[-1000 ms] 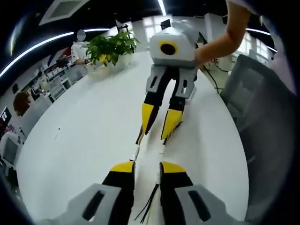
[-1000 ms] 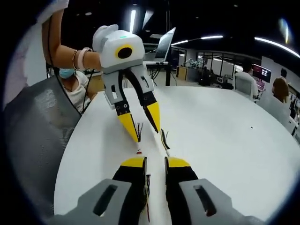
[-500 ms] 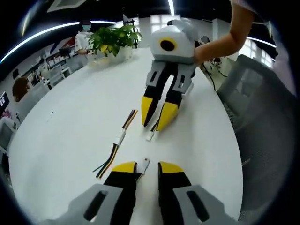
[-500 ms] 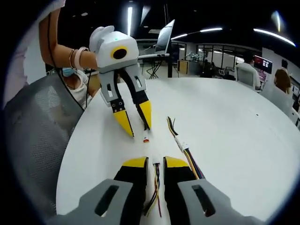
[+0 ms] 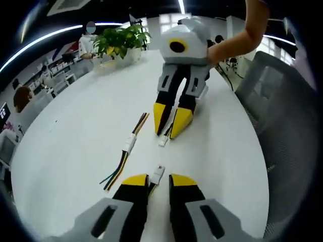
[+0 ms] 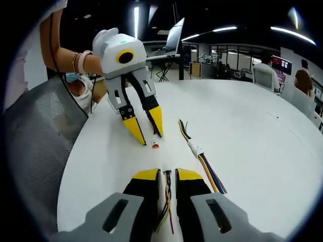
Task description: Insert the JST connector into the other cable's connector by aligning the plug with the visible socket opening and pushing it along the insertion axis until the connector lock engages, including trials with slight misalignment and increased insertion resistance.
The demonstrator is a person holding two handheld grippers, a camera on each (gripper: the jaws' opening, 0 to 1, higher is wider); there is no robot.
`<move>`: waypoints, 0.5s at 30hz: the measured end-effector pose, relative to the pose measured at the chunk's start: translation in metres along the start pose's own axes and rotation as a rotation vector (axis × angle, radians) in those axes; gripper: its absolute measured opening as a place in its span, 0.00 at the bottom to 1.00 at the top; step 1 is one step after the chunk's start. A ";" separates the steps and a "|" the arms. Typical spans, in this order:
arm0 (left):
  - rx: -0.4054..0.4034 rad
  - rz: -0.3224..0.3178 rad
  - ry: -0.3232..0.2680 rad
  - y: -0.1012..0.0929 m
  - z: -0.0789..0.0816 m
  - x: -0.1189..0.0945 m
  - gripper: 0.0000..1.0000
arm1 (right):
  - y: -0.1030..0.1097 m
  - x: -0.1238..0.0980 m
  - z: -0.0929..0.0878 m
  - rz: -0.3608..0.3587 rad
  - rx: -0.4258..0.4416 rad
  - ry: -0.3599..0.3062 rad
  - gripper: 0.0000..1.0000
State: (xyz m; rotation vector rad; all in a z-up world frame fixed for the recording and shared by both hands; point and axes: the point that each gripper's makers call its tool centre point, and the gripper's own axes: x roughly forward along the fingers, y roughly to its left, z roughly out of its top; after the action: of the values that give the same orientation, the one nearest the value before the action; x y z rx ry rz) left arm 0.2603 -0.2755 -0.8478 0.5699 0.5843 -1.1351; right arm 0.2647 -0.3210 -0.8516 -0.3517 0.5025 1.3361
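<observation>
White table (image 5: pixel 75 151): each hand-held gripper (image 5: pixel 153 177) (image 6: pixel 166 173) pinches one connector cable (image 6: pixel 167 199) between nearly closed jaws.

Both grippers, left gripper (image 5: pixel 154 180) and right gripper (image 6: pixel 168 174), face each other, jaws nearly closed

Right claw (image 6: pixel 166 174) pinching cable (image 6: pixel 167 201); left claw (image 6: pixel 148 136) near connector (image 6: pixel 155 146) on table (image 6: pixel 252 126)

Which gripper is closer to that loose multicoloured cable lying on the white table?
Left: loose multicoloured cable lies just beside its jaws. Right gripper sits slightly farther.
</observation>
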 end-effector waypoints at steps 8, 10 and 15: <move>-0.005 -0.013 -0.015 -0.002 0.002 -0.001 0.00 | 0.000 0.001 0.004 -0.001 -0.009 -0.021 0.08; -0.017 -0.013 -0.014 -0.002 0.002 -0.002 0.00 | 0.000 0.002 0.001 -0.001 -0.015 -0.012 0.08; -0.043 -0.014 -0.010 -0.001 0.003 -0.002 0.00 | 0.000 0.001 0.002 0.005 -0.041 -0.022 0.05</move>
State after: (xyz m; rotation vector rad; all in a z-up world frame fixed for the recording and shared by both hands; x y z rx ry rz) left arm 0.2592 -0.2765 -0.8443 0.5238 0.6035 -1.1359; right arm 0.2650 -0.3191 -0.8504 -0.3693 0.4583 1.3550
